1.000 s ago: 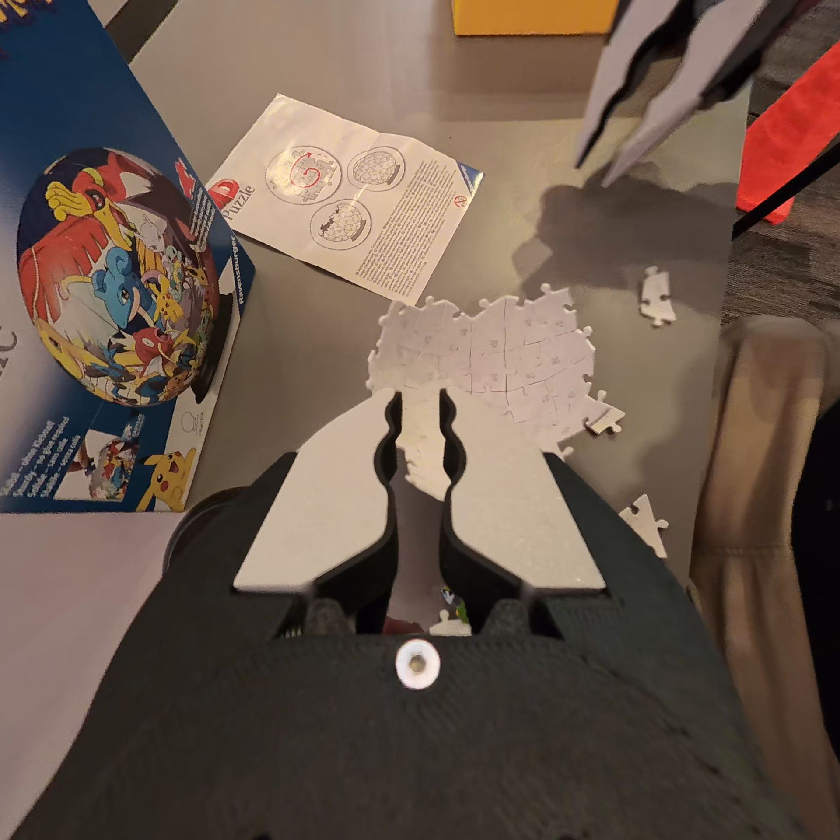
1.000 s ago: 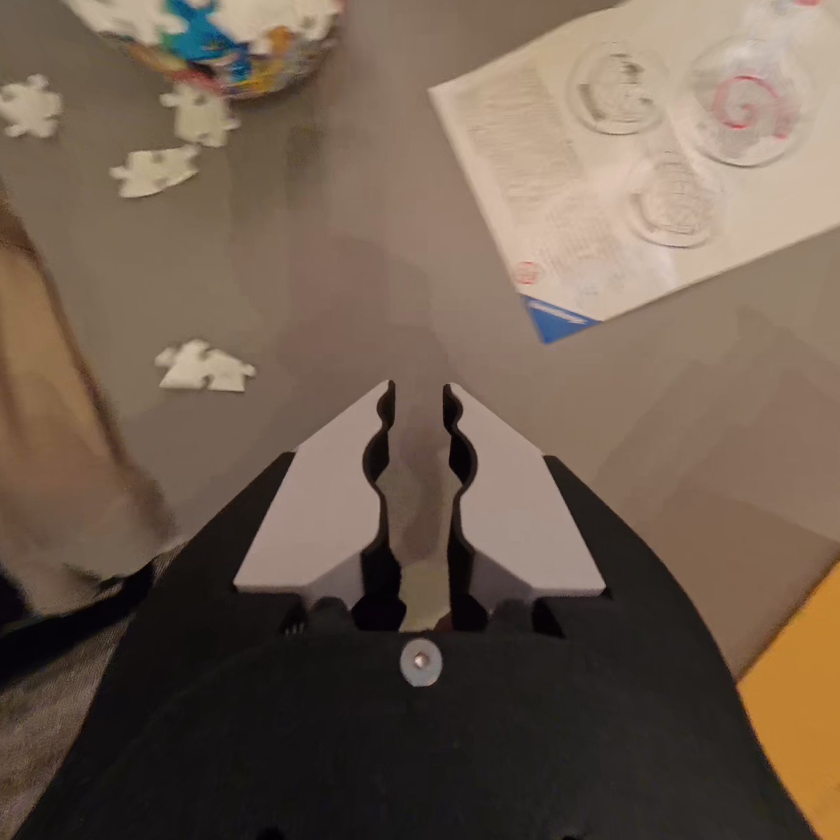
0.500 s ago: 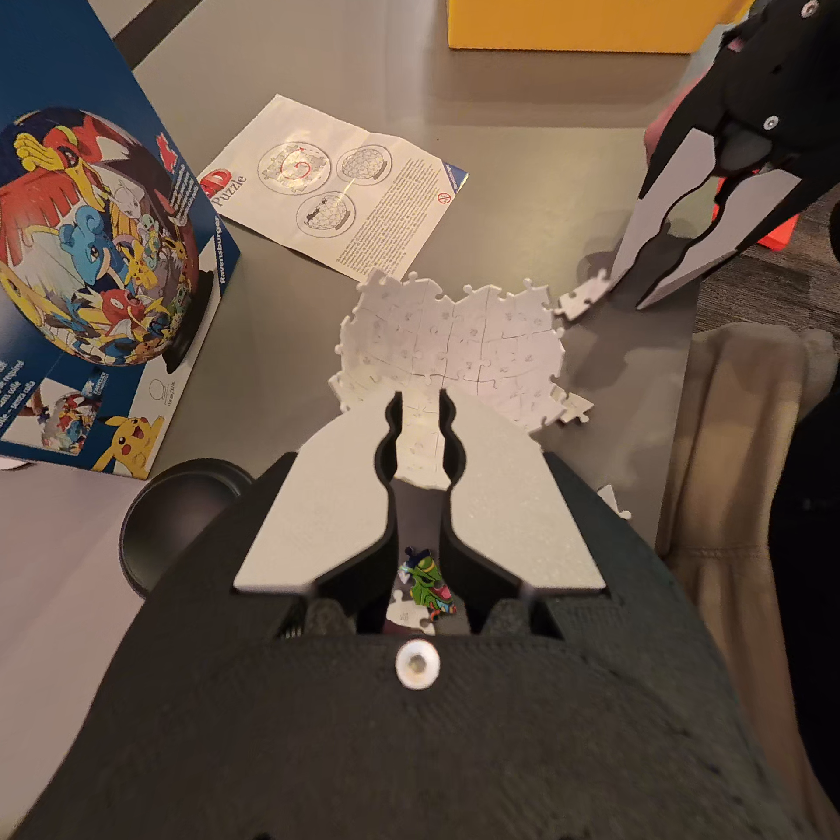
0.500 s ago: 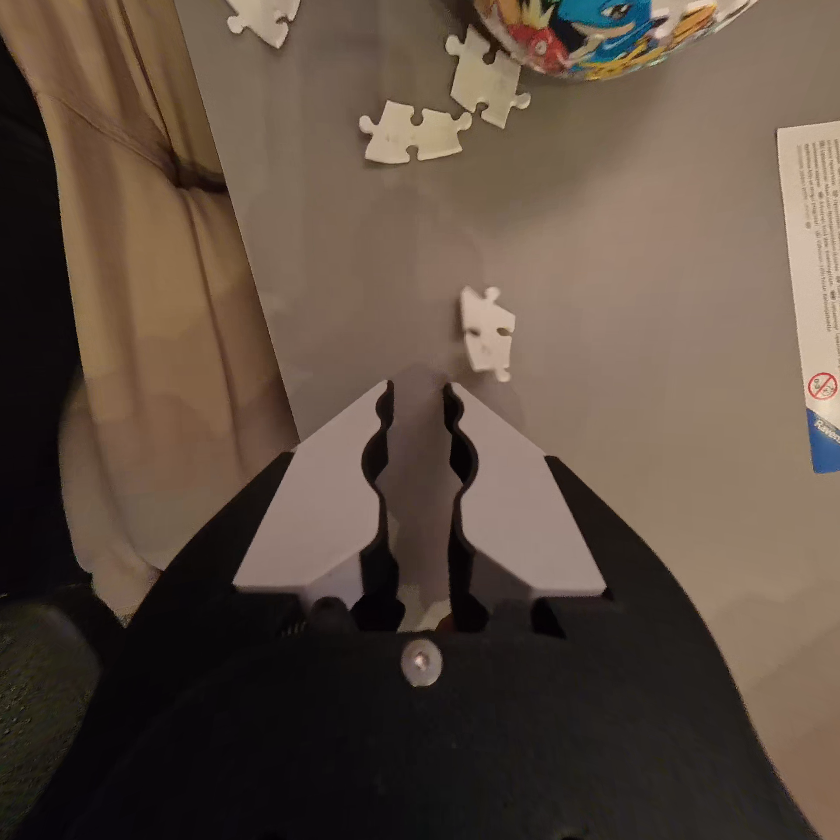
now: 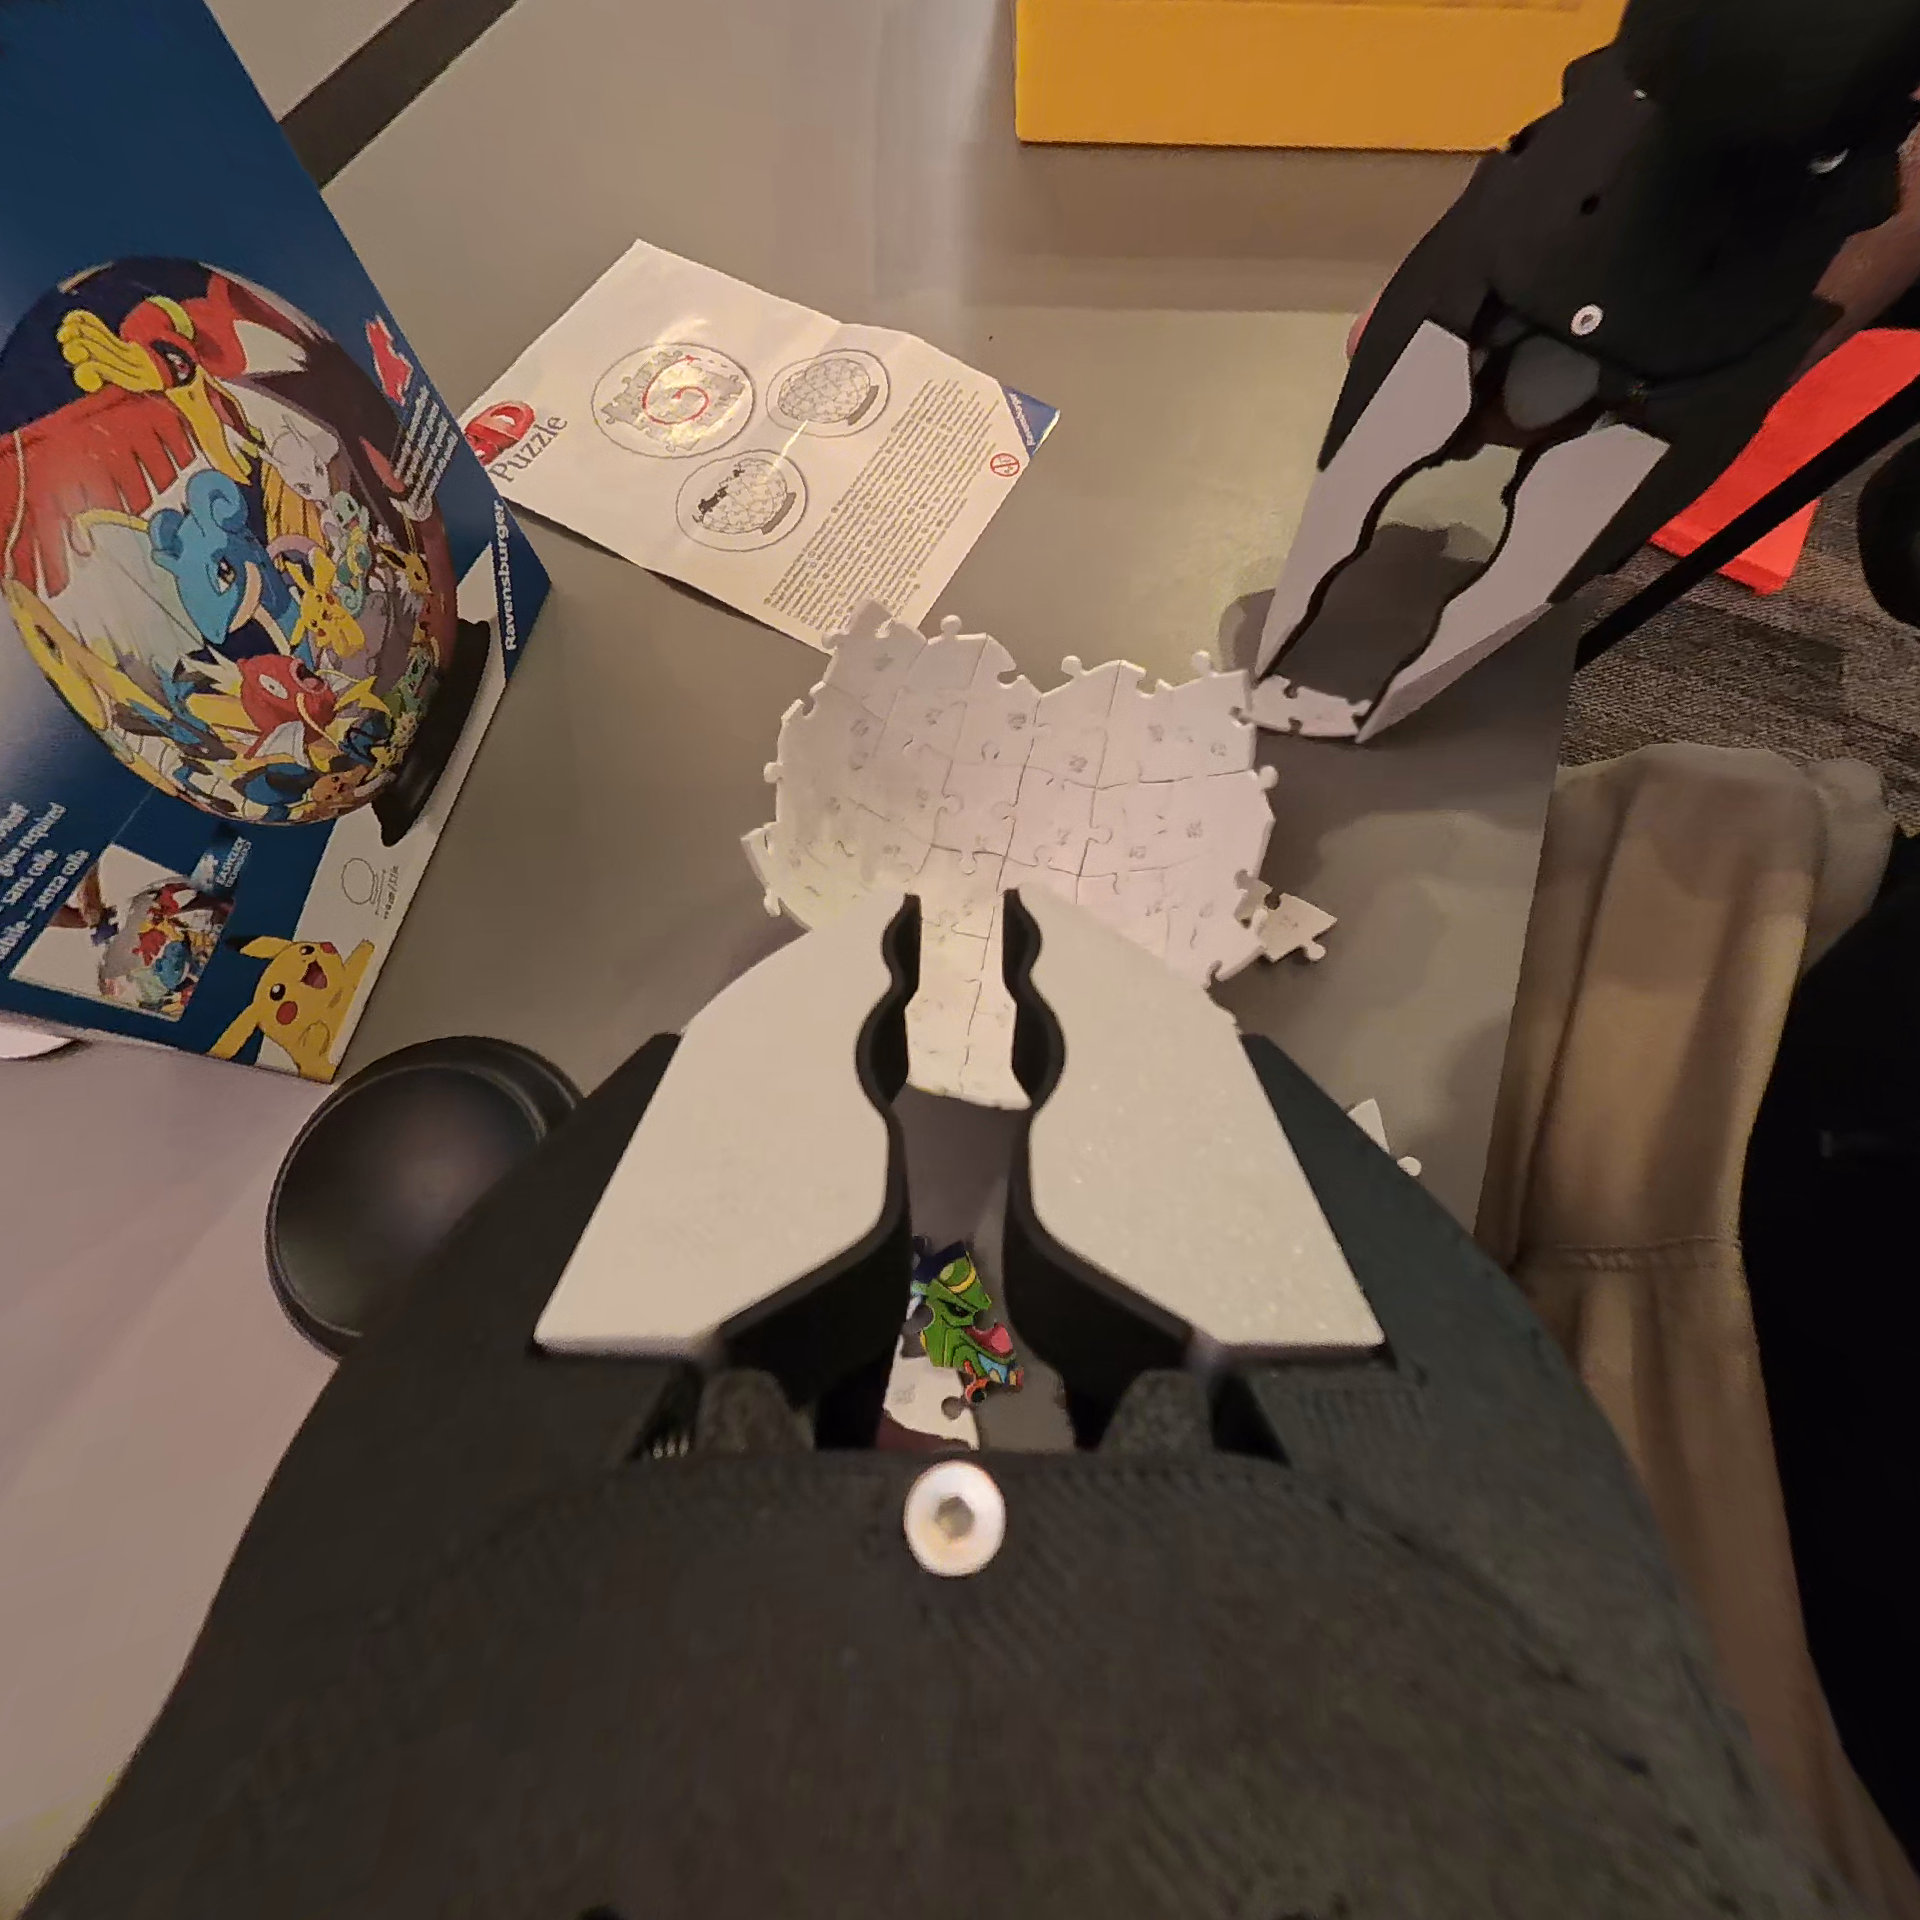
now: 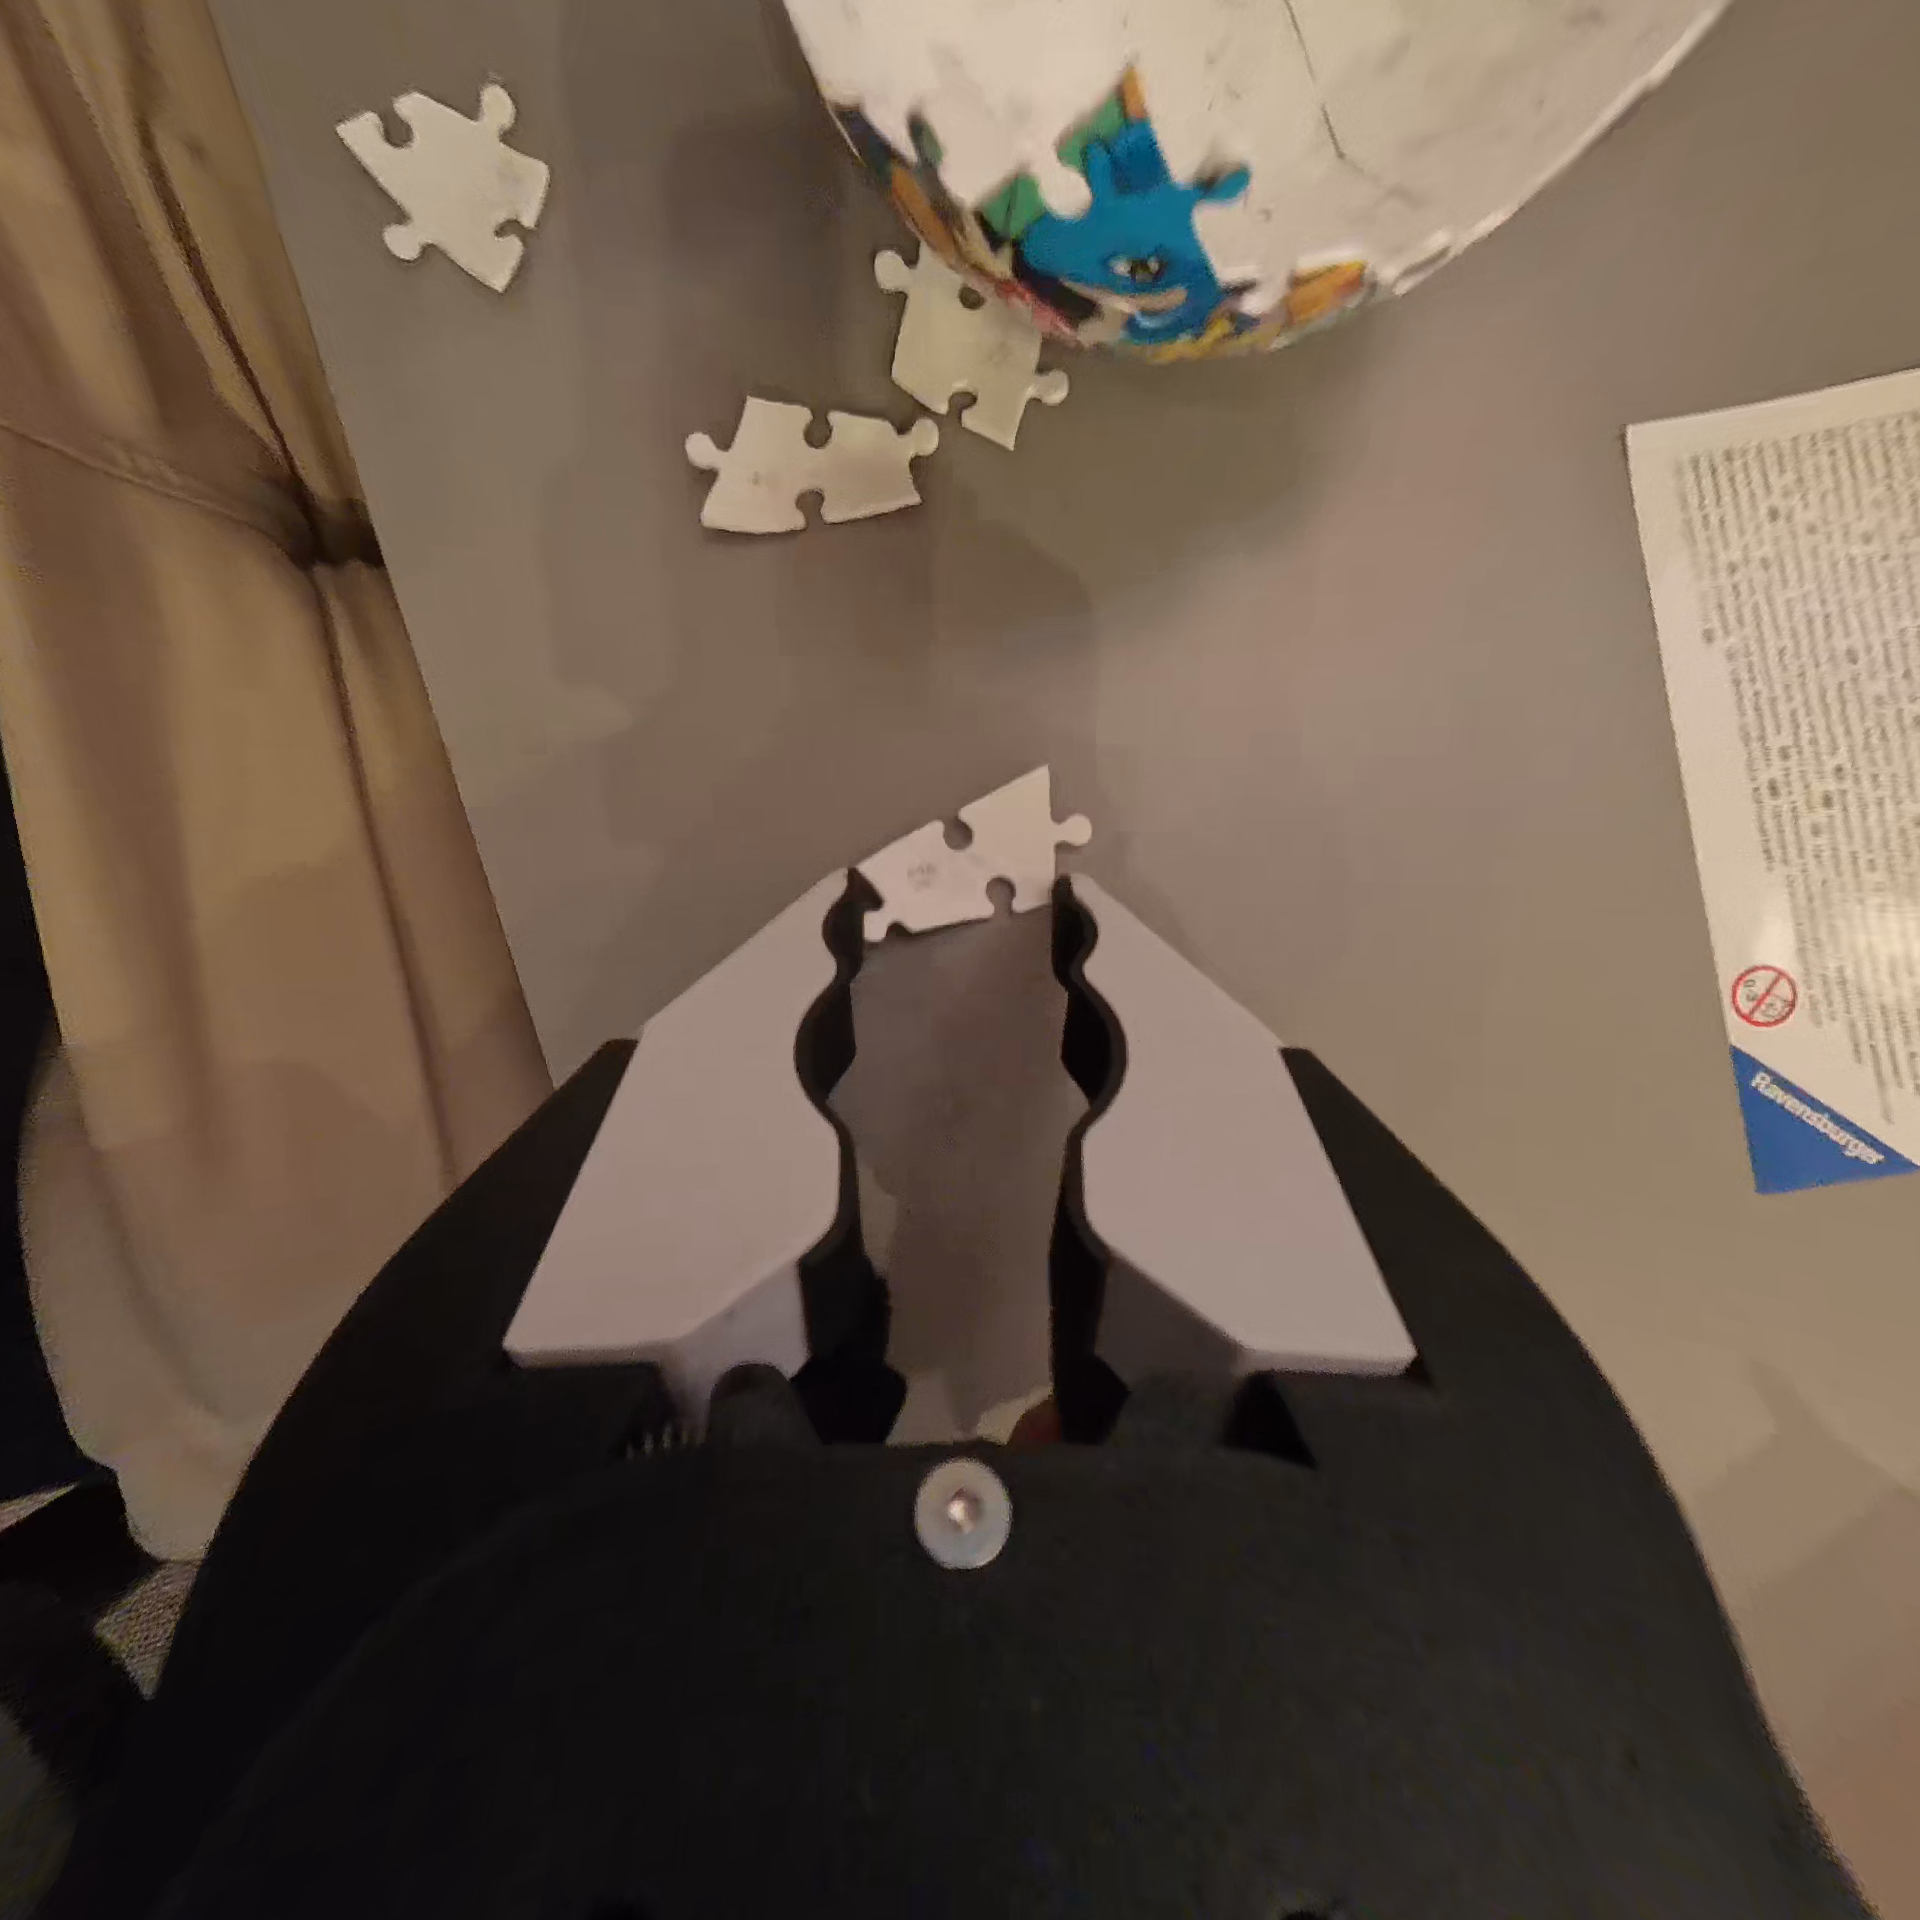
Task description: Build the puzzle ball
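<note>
Your left gripper (image 5: 961, 914) pinches the half-built puzzle ball (image 5: 1023, 790) at its near rim. Your right gripper (image 6: 954, 883) is spread around a loose two-piece section (image 6: 971, 857). Leaflet (image 5: 769, 447) at 11 o'clock, box (image 5: 208, 582) at 9, yellow box (image 5: 1288, 73) at 1.
</note>
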The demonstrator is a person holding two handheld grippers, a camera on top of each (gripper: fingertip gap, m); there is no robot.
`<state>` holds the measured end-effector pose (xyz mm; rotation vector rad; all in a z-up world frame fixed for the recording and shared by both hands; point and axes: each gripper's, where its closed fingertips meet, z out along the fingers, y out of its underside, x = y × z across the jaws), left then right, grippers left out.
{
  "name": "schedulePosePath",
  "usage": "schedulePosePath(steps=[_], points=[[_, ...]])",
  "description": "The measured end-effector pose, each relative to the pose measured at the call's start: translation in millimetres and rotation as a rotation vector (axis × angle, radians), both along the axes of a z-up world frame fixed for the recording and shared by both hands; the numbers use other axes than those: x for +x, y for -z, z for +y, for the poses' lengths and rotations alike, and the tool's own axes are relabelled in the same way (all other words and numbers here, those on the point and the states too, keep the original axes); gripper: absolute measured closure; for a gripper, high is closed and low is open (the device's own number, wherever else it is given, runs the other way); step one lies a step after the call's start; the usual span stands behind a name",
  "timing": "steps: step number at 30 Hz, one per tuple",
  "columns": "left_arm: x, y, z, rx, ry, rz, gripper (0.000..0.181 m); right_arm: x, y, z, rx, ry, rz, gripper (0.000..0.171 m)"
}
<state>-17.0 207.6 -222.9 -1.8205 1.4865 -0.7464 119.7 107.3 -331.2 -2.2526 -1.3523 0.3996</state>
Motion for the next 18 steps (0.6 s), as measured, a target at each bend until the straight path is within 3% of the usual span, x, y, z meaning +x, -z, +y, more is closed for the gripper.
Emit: schedulePosePath(steps=[12,18], points=[[4,-8,-6,0.01,0.01,-0.015,0.166,-5,-5,-3,0.046,-0.006,0.051,0.138],[17,-24,-27,-0.032,0.003,-0.074,0.161,-12,-61,1,0.186,-0.032,0.118,0.138]])
